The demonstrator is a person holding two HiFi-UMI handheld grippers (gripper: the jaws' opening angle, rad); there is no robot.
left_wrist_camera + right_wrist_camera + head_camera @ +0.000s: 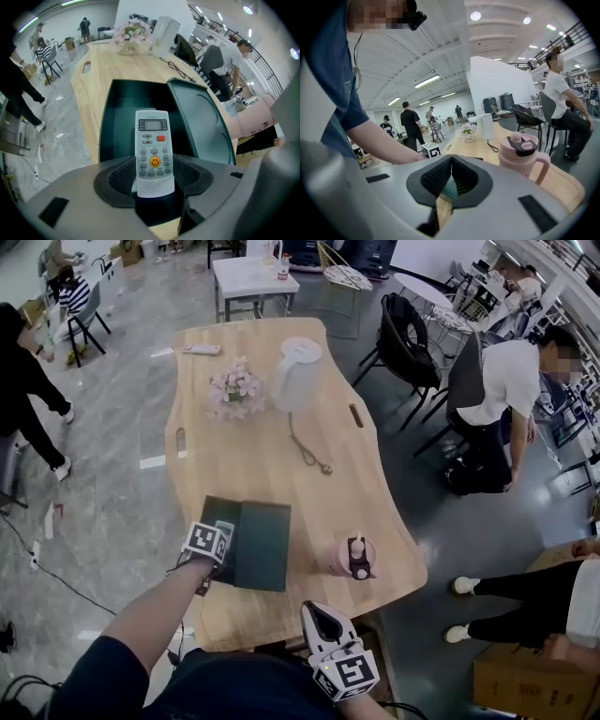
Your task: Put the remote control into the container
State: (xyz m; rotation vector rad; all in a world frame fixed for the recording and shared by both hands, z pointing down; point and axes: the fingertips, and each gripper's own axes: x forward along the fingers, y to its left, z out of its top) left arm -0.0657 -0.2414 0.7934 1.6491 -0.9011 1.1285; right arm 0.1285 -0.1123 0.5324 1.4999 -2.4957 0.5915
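Left claw (154,174) grips remote (152,140); right claw (452,174) seemingly closed.

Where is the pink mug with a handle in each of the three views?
Head view: the pink mug sits near the wooden table's front right edge, right of the dark green container.
Left gripper view: at the right edge, partly cut off.
Right gripper view: right of centre, close, handle showing.
Shared landmark: the tall white kettle beyond it.
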